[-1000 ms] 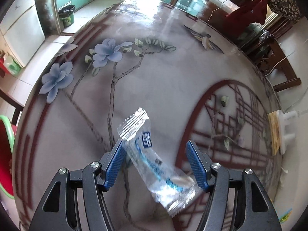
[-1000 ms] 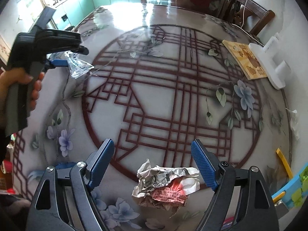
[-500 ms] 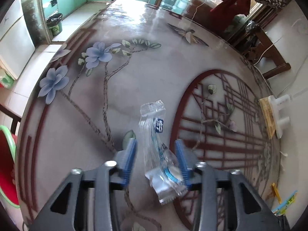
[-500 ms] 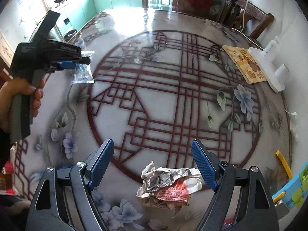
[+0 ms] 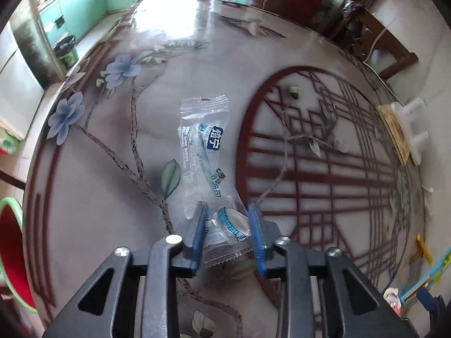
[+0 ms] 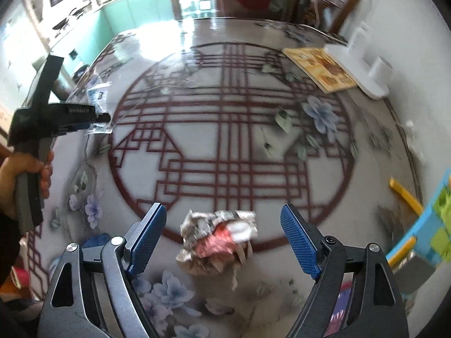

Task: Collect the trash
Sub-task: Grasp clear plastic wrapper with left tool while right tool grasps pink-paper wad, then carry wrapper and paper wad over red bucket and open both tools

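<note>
My left gripper (image 5: 227, 219) is shut on the near end of a clear plastic wrapper (image 5: 207, 152) with blue print, held above the patterned round table (image 5: 310, 169). From the right wrist view the left gripper (image 6: 93, 118) shows at the far left with the wrapper (image 6: 97, 95) sticking out. My right gripper (image 6: 222, 228) is open, its blue pads on either side of a crumpled paper ball (image 6: 217, 236), white and red, lying on the table near the front edge.
A wooden board (image 6: 318, 67) and a white holder (image 6: 363, 76) lie at the table's right side. Yellow and blue items (image 6: 408, 197) sit at the right edge. A chair (image 6: 324, 2) stands behind the table. A red basin (image 5: 11, 250) is at far left.
My left gripper has closed onto the clear wrapper and lifted it off the table, turning toward the right. My right gripper stays open and has moved slightly closer to the paper ball.
</note>
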`<state>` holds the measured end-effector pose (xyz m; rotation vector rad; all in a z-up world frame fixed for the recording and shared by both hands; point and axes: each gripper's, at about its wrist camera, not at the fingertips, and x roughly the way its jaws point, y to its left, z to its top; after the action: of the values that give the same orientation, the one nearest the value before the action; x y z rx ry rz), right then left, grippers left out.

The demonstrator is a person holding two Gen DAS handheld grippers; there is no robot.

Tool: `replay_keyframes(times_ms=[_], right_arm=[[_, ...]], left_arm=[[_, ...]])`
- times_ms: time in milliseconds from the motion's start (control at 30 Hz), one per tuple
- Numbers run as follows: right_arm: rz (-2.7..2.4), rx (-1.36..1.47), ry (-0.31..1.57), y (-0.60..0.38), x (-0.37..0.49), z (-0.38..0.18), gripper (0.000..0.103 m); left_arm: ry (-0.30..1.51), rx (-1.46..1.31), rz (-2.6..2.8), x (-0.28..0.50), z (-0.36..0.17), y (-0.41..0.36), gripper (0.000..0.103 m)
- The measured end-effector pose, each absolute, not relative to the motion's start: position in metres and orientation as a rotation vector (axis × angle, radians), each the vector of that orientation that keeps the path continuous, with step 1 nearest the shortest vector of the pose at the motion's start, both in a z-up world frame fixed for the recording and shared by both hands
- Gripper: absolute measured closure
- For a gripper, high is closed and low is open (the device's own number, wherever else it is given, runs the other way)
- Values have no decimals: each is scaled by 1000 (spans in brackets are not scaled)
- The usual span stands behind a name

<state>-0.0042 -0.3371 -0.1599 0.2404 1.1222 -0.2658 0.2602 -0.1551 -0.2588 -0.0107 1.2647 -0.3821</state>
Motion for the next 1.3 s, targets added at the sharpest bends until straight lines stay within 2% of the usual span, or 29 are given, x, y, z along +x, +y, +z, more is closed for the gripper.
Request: replay_keyframes(times_ms=[267,433,467,533,567,600,633,667,1000,1200,1233,1300], right_arm=[[-240,444,1170,-348,-21,-181,15],[-209,408,1224,-332,-14,-196,15],[-204,386,1228,-328,-12,-198,19],[-183,353,1227,-321,-10,-199,35],[-179,338,1222,-319,-8,-198,46],[-169,318,1216,-316,-7,-197,62],[-160,308,1213,-313,-6,-196,71],[-147,310,1211,-313,-5,-195,73],[-77,184,1127,-290,-1,-162,74],[-28,176,1157,-287,3,-171,71],[-20,174,1173,-286,5,-175,65],[-8,158,1215,-284,5,-184,22]], left_arm=[[1137,36,-454,204,-211,-135,86],[1138,61,-432,166,-205,-114,86],[1146,64,-426,159,-206,-110,86],[1153,62,-410,148,-208,-101,86],[1157,57,-399,143,-208,-98,86],[1159,52,-392,139,-209,-94,86],[1160,48,-380,133,-209,-89,86],[1160,44,-370,128,-209,-86,86],[1146,-17,-333,99,-196,-66,86],[1155,-18,-317,89,-198,-61,86],[1158,-19,-315,88,-199,-60,86],[1162,-18,-307,87,-200,-58,86]])
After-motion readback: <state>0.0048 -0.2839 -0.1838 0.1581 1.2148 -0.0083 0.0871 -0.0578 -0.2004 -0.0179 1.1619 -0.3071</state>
